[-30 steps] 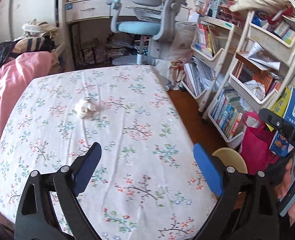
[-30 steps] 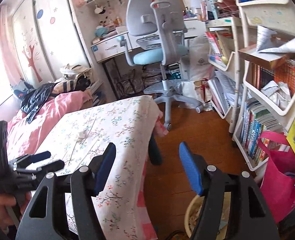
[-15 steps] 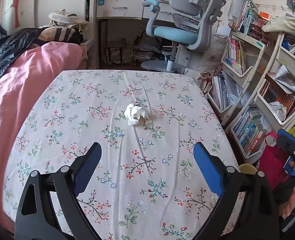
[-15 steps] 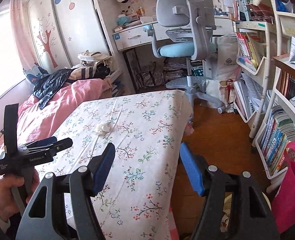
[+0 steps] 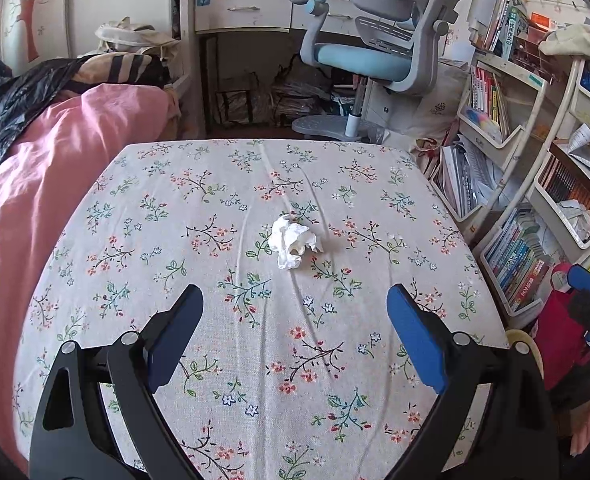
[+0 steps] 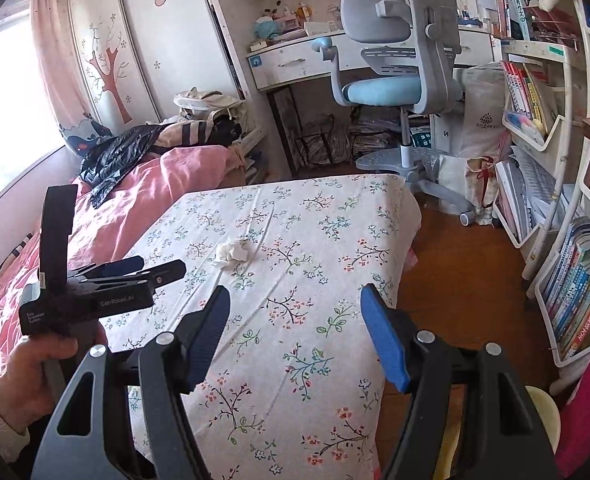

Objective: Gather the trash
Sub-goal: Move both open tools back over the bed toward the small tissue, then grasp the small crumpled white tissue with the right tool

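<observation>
A crumpled tissue lay on the flowery table, and both grabbers were empty.

From left to right: a pink blanket (image 5: 35,184) was at nine o'clock, next to the table (image 5: 143,208). The left gripper (image 5: 295,336) hung over the near part of the table with its jaws wide. The crumpled tissue (image 5: 293,242) sat at twelve o'clock from it, near the middle of the cloth, touching neither finger. The right gripper (image 6: 295,332) was over the table's right edge, jaws wide too. Bookshelves (image 5: 535,184) stood at three o'clock.

bright window daylight, fisheye-warped edges
</observation>
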A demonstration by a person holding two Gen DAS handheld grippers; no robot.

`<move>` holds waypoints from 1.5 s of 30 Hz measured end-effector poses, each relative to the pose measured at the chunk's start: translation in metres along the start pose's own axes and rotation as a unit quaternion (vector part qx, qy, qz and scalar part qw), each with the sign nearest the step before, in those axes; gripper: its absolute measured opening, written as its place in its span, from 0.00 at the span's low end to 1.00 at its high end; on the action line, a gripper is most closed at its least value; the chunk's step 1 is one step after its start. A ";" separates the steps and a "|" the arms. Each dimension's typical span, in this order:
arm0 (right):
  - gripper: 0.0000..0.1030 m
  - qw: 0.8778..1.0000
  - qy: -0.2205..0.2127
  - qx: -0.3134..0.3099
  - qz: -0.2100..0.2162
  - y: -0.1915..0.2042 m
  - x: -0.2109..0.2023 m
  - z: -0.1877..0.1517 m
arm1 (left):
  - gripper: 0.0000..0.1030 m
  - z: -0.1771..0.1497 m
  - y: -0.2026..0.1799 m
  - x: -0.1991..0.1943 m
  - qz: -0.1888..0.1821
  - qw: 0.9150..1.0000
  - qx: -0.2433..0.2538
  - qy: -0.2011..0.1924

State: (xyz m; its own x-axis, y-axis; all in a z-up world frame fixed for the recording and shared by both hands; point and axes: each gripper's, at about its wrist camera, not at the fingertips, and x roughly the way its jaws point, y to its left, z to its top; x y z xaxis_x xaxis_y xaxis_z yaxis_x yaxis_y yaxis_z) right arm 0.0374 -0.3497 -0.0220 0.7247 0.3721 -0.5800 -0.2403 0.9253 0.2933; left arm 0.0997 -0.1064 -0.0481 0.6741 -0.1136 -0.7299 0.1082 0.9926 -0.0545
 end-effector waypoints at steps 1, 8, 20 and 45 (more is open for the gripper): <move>0.64 1.000 0.000 -0.002 0.002 0.002 0.001 0.001 | 0.87 0.000 0.001 0.001 0.000 1.000 0.000 0.001; 0.64 1.000 0.006 -0.007 0.013 0.013 0.015 0.007 | 0.87 0.001 0.012 0.001 0.005 1.000 -0.010 0.002; 0.64 0.997 0.059 -0.041 0.028 0.052 0.086 0.020 | 0.89 0.012 0.063 -0.003 0.058 0.996 -0.071 -0.010; 0.35 0.987 0.147 -0.066 0.026 0.090 0.201 0.019 | 0.92 0.012 0.124 -0.015 0.083 0.983 -0.162 -0.024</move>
State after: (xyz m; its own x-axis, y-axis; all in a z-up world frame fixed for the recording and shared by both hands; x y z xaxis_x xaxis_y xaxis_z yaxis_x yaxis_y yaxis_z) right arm 0.1735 -0.1932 -0.0978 0.4957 0.4071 -0.7672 -0.3684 0.8985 0.2388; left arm 0.1118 0.0181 -0.0362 0.6979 0.0579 -0.7138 -0.2393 0.9583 -0.1562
